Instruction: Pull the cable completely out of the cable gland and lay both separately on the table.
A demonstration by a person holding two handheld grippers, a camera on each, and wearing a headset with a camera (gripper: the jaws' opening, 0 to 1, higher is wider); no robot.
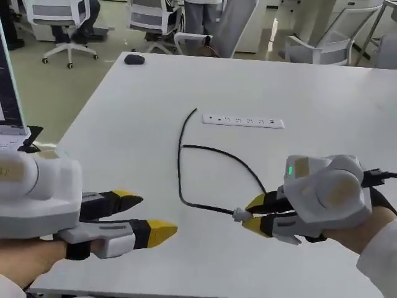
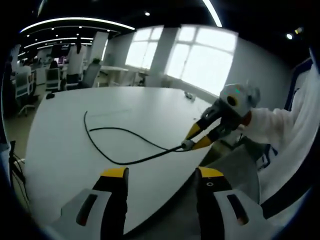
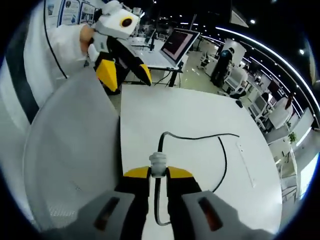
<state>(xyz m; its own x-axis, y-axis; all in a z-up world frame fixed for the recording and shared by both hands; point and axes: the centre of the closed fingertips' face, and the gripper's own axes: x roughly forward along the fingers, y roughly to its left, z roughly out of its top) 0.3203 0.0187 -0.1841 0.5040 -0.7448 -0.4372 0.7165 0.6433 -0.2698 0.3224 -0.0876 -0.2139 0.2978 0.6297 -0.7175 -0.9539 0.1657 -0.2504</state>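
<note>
Far left of the head view there's a laptop at the frame edge. Just below it, at lower left, is the left gripper. Its jaws are spread apart with nothing between them, over the near edge of the white table. The left gripper view shows the same: the left gripper has both yellow tips wide apart at the bottom of the frame, with bare table past them.

Moving toward the middle, the black cable lies on the table in a loose loop. One free end points to the upper middle, and the other runs down and right. Just right of that free end is a white power strip, near the cable but not touching it. A dark mouse sits at the upper left of the table, well apart from everything.

At lower right, the right gripper has its jaws closed down on the small white cable gland, which pokes out at the tips. The cable is still threaded through it.

In the right gripper view, the right gripper pinches the cable gland at bottom center. The cable runs out of it across the table, and a short length also passes back between the jaws. The left gripper hangs at the upper left, jaws apart.
</note>
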